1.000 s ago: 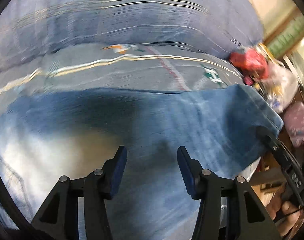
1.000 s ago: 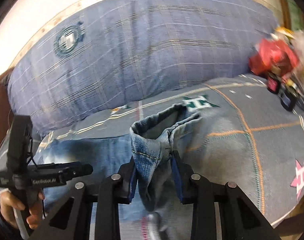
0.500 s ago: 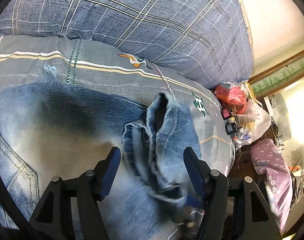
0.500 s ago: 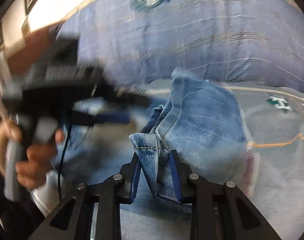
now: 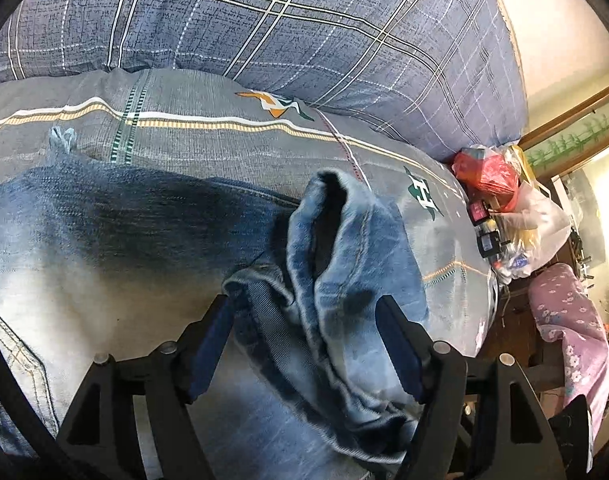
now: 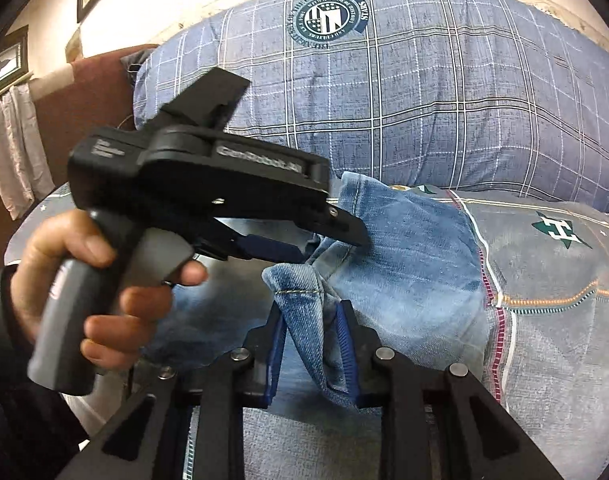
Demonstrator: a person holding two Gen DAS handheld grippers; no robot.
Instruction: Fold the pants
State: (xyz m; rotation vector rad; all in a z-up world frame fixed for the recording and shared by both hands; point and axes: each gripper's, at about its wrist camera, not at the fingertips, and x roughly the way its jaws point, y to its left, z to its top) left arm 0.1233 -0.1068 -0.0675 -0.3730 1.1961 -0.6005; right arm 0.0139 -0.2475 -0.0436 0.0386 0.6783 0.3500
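The jeans [image 5: 344, 264] hem has swung left; left tongs [image 5: 304, 344] opening, apparently slack, right tongs [image 6: 310, 344] closing, clamped on it.

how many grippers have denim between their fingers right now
2. The right gripper pinches the hemmed jeans cuff low in its own view. The left gripper, jaws opening, has bunched denim between its pads, not squeezed.

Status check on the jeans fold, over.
Left claw opening, leg cuff loose between the pads. Right claw closing on a fold of the jeans, pinching the hem. Nothing in the way on the bedspread.
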